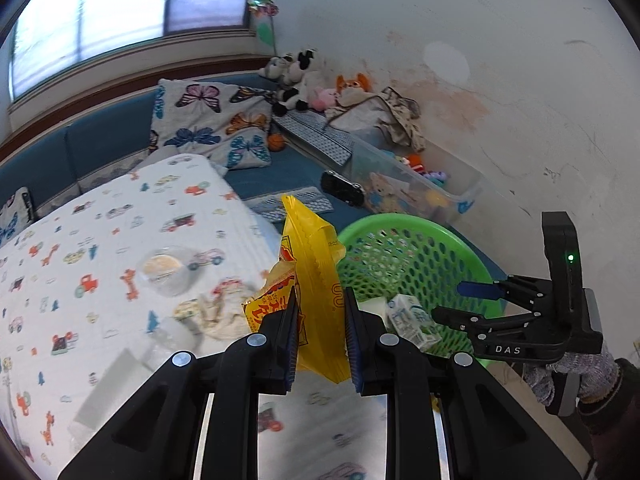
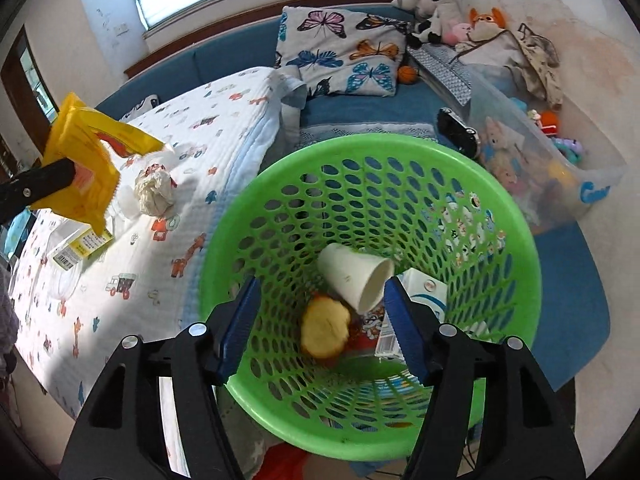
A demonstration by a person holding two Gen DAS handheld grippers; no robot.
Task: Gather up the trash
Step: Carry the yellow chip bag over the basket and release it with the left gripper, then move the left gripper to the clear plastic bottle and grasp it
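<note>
My left gripper [image 1: 322,312] is shut on a yellow snack wrapper [image 1: 316,276] and holds it above the bed edge, left of the green mesh basket [image 1: 404,260]. In the right wrist view the wrapper [image 2: 86,160] hangs at far left. My right gripper [image 2: 318,320] is open and empty above the basket [image 2: 500,264], which holds a white paper cup [image 2: 354,280], a bitten bun [image 2: 324,332] and a milk carton [image 2: 424,292]. A crumpled tissue [image 2: 154,192] and a small yellow box [image 2: 82,248] lie on the bed.
A patterned white quilt [image 2: 208,132] covers the bed. A clear plastic lid [image 1: 166,274] lies on it. A butterfly pillow [image 2: 340,52], plush toys [image 2: 436,4] and a clear toy bin [image 2: 536,160] stand behind the basket along the wall.
</note>
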